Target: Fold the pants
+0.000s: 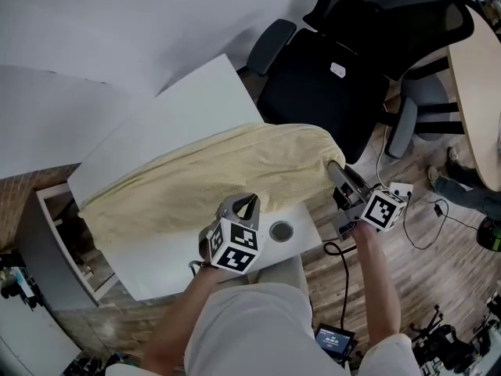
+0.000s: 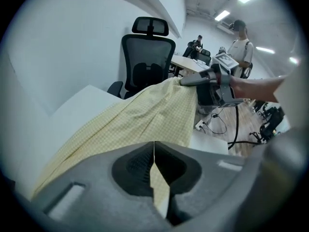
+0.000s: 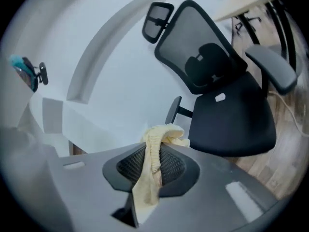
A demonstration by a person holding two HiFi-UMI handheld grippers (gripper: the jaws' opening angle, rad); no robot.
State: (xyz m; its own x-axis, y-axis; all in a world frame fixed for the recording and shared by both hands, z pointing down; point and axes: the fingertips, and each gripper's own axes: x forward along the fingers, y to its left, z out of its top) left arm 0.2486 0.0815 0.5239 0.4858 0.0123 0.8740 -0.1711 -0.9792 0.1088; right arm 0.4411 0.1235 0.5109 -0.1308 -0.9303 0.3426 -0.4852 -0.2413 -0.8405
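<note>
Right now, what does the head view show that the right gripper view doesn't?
Only the head view: the left claw, the person's arms, and the yellow pants stretched full length. Only the right gripper view: the pants' gathered edge bunched in the right claw, close up. Both: the pants and the black office chair.

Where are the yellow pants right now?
In the head view the yellow pants stretch across the white table, pinched by the left gripper in front and the right gripper at their right end.
</note>
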